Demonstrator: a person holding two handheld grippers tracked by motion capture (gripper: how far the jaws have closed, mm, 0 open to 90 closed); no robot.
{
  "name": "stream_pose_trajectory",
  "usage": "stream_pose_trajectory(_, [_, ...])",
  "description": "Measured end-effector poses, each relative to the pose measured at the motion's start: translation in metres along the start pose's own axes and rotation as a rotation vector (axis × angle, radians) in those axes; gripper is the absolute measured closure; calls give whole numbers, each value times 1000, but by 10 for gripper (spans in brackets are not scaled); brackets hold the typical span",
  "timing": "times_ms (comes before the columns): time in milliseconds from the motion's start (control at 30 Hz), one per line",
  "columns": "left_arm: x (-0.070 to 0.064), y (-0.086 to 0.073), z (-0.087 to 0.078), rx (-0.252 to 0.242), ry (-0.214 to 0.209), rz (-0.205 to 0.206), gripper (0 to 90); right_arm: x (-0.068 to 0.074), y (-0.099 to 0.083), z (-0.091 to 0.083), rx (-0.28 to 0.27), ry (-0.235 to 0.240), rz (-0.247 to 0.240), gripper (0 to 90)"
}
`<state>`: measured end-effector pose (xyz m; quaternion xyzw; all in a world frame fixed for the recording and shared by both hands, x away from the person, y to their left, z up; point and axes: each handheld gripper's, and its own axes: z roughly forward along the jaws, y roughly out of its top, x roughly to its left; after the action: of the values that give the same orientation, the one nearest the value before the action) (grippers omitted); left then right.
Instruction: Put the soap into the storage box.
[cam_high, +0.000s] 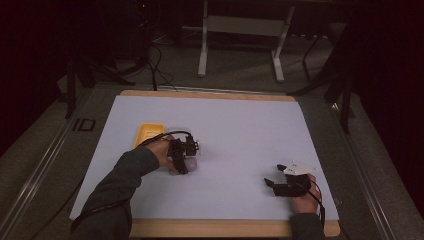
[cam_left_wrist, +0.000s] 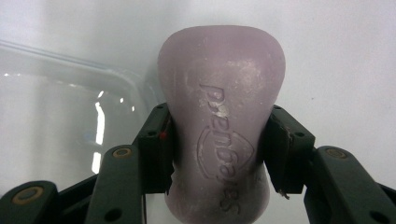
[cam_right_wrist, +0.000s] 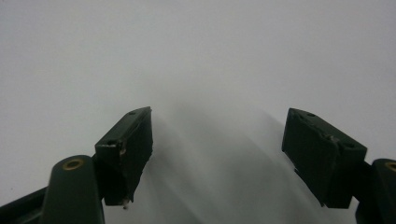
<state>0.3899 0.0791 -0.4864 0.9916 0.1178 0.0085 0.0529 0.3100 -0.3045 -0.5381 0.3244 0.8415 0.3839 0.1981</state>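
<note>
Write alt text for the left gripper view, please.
A pale purple bar of soap with embossed lettering is clamped at its narrow waist between the left gripper's two black jaws. It sits over a white table surface, with a clear plastic container to the left.

My left gripper (cam_left_wrist: 217, 149) has both jaws pressed closed on something, wrist bent inward. My right gripper (cam_right_wrist: 217, 154) rests low, jaws wide apart.

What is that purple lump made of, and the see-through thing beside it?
The purple lump looks like a bar of soap: matte, waxy, with a stamped logo and chalky scuffs. The see-through container seems clear glossy plastic, judging by its bright glints and rounded rim.
</note>
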Motion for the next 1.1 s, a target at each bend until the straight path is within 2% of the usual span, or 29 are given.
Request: stream_pose_trajectory(1100, [13,-14,-22,-3,28,-36,498,0,0,0,-1,-1,0,243])
